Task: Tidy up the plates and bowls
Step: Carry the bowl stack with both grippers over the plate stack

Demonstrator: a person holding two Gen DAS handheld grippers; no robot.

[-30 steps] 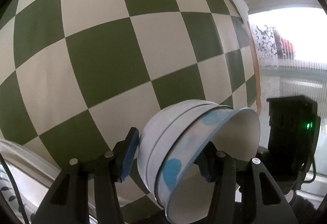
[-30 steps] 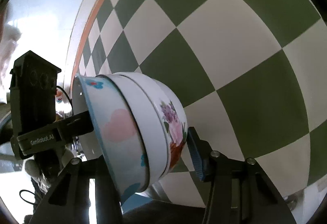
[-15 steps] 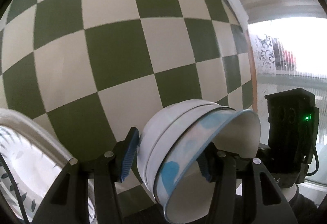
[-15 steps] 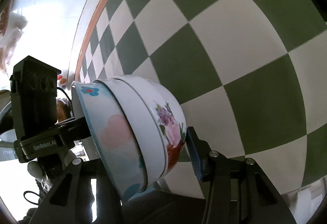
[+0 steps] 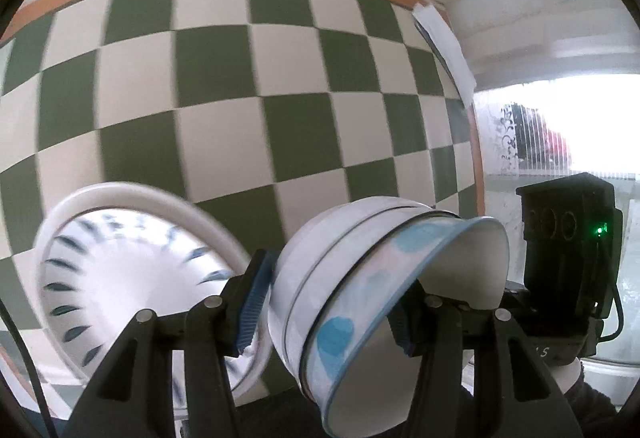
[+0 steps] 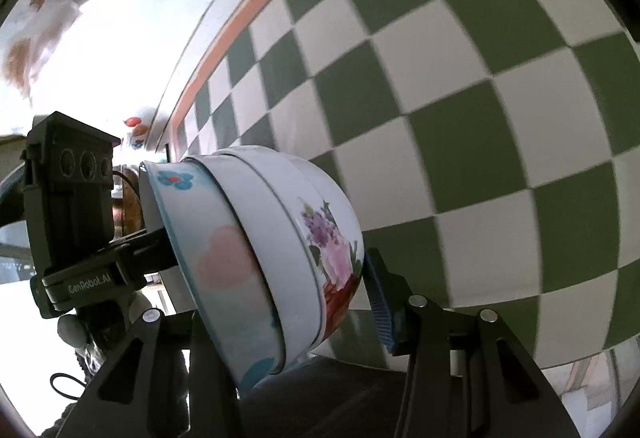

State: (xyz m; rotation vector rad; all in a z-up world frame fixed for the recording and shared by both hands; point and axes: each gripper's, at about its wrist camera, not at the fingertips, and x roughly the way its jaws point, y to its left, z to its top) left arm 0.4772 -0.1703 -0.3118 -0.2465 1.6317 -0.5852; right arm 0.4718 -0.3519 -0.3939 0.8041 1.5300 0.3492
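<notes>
You hold a nested stack of bowls (image 5: 384,278) between both grippers, above the checked counter (image 5: 280,78). The stack is tipped on its side.

Left gripper (image 5: 332,310): the fingers pinch the stack, one blue pad against the outer white bowl's wall, the other inside the open mouth of the blue-rimmed bowl.

Right gripper (image 6: 288,302): one finger sits inside the stack, hidden behind the rim. The other blue pad stands just beside the flowered bowl's (image 6: 332,246) base. From this angle you cannot tell whether it presses or leaves a sliver of gap, so treat the grip there as unconfirmed.

Progress, as judged:
- Bowls are already nested into one stack, so that part looks done.
- The stack is off the counter and not yet set down anywhere.
- One plate (image 5: 132,278) with a dark leaf pattern lies on the counter, to the left of the stack in the left wrist view. It is blurred, and you cannot tell whether it is a single plate or a pile.
- Left to do: place the stack, likely near or on the plate. No other dishes show.

Writing: "GenRobot.AI" reads on the left gripper's body (image 6: 68,222) in the right wrist view. The bowls carry flowers, a pink heart and blue blobs, no text.
</notes>
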